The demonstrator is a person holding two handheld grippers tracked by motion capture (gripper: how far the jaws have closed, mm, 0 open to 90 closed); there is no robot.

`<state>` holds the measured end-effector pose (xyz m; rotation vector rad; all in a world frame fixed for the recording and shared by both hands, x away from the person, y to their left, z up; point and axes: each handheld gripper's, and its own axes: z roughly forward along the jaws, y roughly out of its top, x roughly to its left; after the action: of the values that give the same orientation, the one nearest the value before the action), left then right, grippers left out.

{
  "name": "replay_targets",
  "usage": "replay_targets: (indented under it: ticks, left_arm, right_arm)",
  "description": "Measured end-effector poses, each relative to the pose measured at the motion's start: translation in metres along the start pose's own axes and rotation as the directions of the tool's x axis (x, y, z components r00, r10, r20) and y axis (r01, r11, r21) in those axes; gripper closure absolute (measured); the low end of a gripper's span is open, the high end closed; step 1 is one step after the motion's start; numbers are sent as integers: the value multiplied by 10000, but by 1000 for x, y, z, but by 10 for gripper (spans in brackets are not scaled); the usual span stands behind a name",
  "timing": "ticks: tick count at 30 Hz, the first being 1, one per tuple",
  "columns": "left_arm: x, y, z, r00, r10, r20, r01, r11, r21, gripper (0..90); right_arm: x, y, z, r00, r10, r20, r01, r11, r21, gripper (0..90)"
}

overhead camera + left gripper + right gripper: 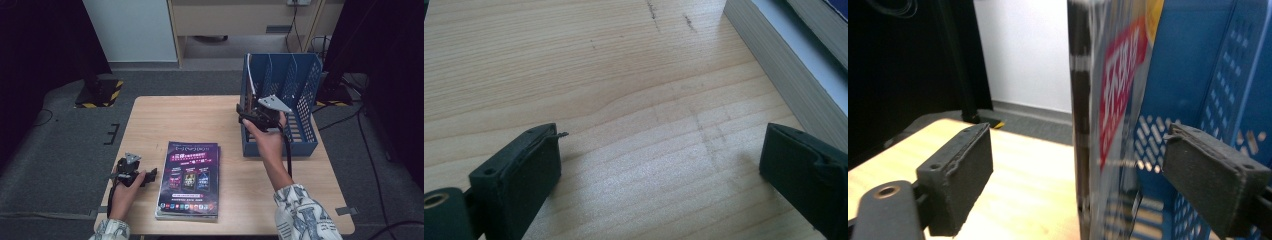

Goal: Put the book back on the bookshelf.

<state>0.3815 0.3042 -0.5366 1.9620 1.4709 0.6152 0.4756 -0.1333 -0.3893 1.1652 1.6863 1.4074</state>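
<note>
A blue mesh file rack (300, 85) stands on the table's right side. An upright magazine (249, 75) stands in its leftmost slot. My right gripper (245, 115) is at the rack's near left corner. In the right gripper view the magazine (1108, 100) stands between the open jaws (1078, 170), with a gap to each pad, and the blue rack (1198, 65) lies behind it. A stack of magazines (192, 175) lies flat near the table's front. My left gripper (150, 175) rests just left of the stack, open and empty (659, 165) over bare wood, the stack's edge (784, 75) on its right.
The wooden table (200, 120) has bare room at its back left and between the stack and the rack. Grey carpet surrounds it. A stand with a yellow-and-black base (100, 92) is on the floor at the far left, and cables trail on the right.
</note>
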Motion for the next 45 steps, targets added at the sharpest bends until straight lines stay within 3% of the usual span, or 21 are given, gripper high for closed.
replay_targets:
  ticks: [13, 23, 30, 33, 34, 35, 36, 37, 39, 40, 41, 42, 43, 45]
  left_arm:
    - [0, 0, 0, 10000, 13, 31, -13, 10000, 2, 23]
    - [1, 0, -2, 9999, -75, 85, 75, 10000, -32, 57]
    - [1, 3, -18, 9992, -6, 406, 48, 9948, -1020, 142]
    - [-1, 6, -29, 9989, 37, 469, 31, 9896, -1440, 189]
    - [-2, 7, -33, 9987, 22, 509, 59, 9874, -1580, 244]
    - [-6, 9, -42, 9970, 46, 766, 99, 9821, -1882, 267]
    - [-6, 9, -42, 9970, 46, 766, 99, 9821, -1882, 288]
    - [-15, 11, -51, 9941, 227, 1062, 7, 9766, -2148, 324]
    - [-26, 13, -57, 9896, 537, 1337, -220, 9733, -2286, 378]
    - [-26, 13, -57, 9896, 537, 1337, -220, 9733, -2286, 394]
    - [-38, 16, -58, 9842, 917, 1512, -558, 9724, -2264, 413]
    - [-38, 16, -58, 9842, 917, 1512, -558, 9724, -2264, 432]
    - [-49, 18, -55, 9776, 1158, 1760, -763, 9733, -2165, 447]
    - [-53, 19, -52, 9742, 1224, 1898, -818, 9746, -2083, 474]
  right_arm:
    - [-3, -19, -25, 9968, -42, -801, 81, 9988, 484, 89]
    - [-3, -38, -47, 9891, -447, -1406, 573, 9945, 872, 112]
    - [2, -54, -58, 9820, -520, -1813, 733, 9909, 1128, 216]
    - [6, -67, -63, 9791, -501, -1973, 757, 9893, 1245, 270]
    - [9, -77, -65, 9766, -376, -2116, 689, 9874, 1423, 307]
    - [11, -80, -64, 9732, -354, -2272, 720, 9853, 1548, 316]
    - [11, -80, -64, 9732, -354, -2272, 720, 9853, 1548, 316]
    - [16, -85, -65, 9687, -330, -2462, 742, 9843, 1601, 353]
    - [21, -87, -66, 9628, -263, -2688, 717, 9844, 1605, 391]
    - [24, -88, -66, 9602, -218, -2785, 685, 9849, 1589, 413]
    - [27, -90, -66, 9567, -213, -2902, 700, 9849, 1586, 432]
    - [31, -92, -66, 9529, -198, -3025, 729, 9835, 1654, 453]
    - [34, -95, -66, 9487, -330, -3145, 905, 9813, 1698, 467]
    - [40, -100, -65, 9410, -347, -3365, 1015, 9779, 1830, 504]
